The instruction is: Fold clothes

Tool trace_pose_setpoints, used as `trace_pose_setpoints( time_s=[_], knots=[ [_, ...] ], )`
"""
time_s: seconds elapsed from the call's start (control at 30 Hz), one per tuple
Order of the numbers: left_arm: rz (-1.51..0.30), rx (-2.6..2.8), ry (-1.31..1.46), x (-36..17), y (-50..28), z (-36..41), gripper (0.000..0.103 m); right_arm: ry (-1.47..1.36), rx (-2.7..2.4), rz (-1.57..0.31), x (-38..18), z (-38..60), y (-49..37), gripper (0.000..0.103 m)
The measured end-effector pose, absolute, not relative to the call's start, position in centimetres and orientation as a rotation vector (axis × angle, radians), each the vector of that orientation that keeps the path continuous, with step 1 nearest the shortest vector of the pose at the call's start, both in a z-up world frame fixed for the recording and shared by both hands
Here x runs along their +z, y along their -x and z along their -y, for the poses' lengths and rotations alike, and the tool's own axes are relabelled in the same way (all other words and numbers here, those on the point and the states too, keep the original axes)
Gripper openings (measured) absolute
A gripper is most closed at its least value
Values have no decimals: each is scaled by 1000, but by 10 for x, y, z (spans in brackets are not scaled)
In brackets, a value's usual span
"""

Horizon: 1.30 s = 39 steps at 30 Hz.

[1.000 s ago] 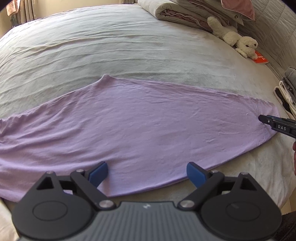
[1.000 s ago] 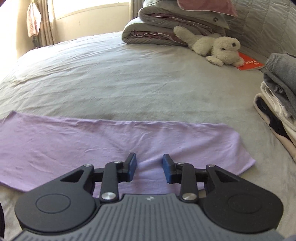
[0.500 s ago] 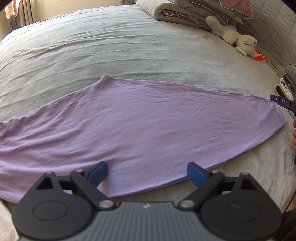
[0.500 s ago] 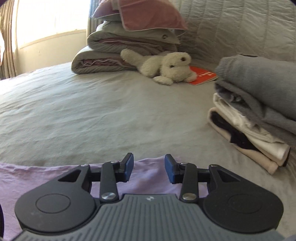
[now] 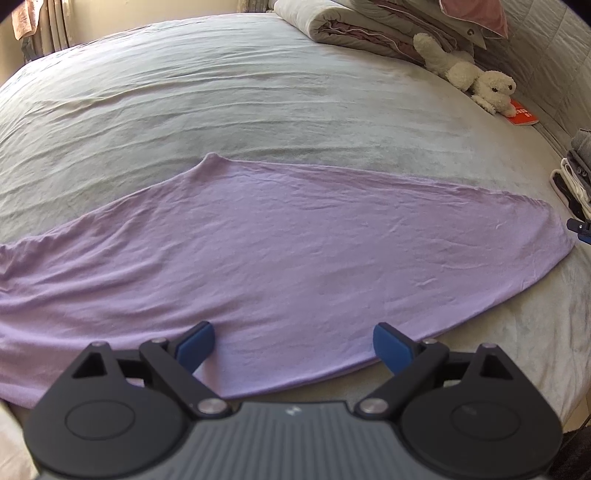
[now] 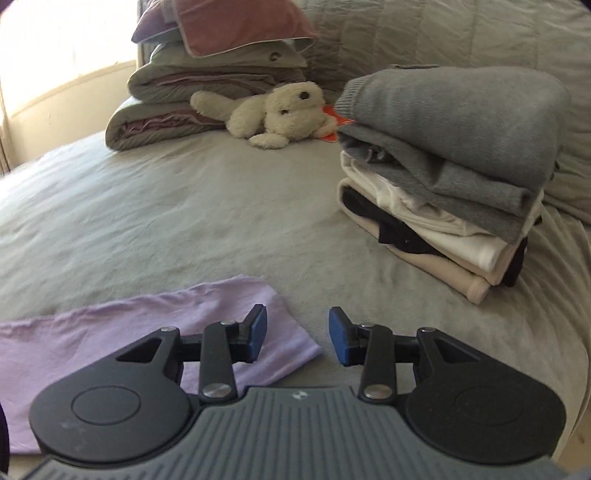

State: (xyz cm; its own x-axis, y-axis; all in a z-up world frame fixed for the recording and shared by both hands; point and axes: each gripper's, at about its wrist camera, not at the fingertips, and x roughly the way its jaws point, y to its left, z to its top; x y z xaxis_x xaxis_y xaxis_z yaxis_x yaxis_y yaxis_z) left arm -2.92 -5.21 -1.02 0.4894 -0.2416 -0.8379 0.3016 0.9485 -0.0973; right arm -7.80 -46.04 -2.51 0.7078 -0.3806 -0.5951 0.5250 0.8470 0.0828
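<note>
A lilac garment point(image 5: 280, 254) lies spread flat across the grey bed sheet point(image 5: 229, 92), long from left to right. My left gripper point(image 5: 293, 345) hovers open over its near hem with nothing between the blue pads. In the right wrist view only the garment's right end point(image 6: 155, 325) shows, at lower left. My right gripper point(image 6: 297, 334) stands open just past that end, its left pad over the cloth corner and its right pad over bare sheet, gripping nothing. One tip of the right gripper point(image 5: 581, 227) shows at the right edge of the left wrist view.
A stack of folded clothes point(image 6: 447, 173), grey on top, then white, black and beige, stands at the right. A white plush toy point(image 6: 280, 114), a red booklet point(image 5: 522, 116) and folded quilts with pillows point(image 6: 207, 81) lie by the padded headboard. A curtain point(image 5: 40, 26) hangs far left.
My right gripper has swung rightward off the lilac garment toward the clothes stack, and its jaws have widened slightly. The left gripper and the garment have stayed put.
</note>
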Motion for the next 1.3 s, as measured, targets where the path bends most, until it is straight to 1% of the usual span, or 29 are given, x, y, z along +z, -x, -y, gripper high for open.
trace_pose_setpoints(
  time_s=[0.03, 0.1, 0.27, 0.43, 0.5, 0.53, 0.57, 0.63, 0.73, 0.83, 0.9, 1.3],
  knots=[
    [-1007, -329, -67, -10, 29, 52, 94, -277, -504, -601, -26, 463, 80, 43],
    [-1006, -326, -69, -10, 29, 53, 94, -283, -486, -622, -30, 463, 81, 43],
    [-1003, -324, -77, -11, 29, 55, 94, -175, -457, -665, -40, 446, 71, 48],
    [-1002, -324, -83, -12, 26, 53, 94, -178, -442, -678, -42, 444, 66, 47],
    [-1001, -320, -81, -12, 26, 54, 94, -191, -422, -684, -42, 445, 65, 44],
    [-1001, -319, -80, -12, 26, 54, 94, -186, -413, -689, -43, 443, 65, 38],
    [-1001, -319, -80, -12, 26, 53, 94, -191, -403, -690, -43, 442, 64, 27],
    [-1000, -321, -79, -12, 26, 53, 94, -216, -385, -690, -42, 439, 62, 13],
    [-999, -320, -67, -10, 25, 50, 94, -269, -368, -677, -38, 437, 60, 11],
    [-998, -317, -47, -7, 23, 44, 94, -368, -337, -633, -27, 436, 63, 11],
    [-997, -318, -31, -5, 22, 39, 94, -382, -316, -597, -16, 428, 62, 11],
    [-967, -359, 77, 9, 19, 1, 93, -280, -102, -585, 25, 340, 31, 11]
  ],
)
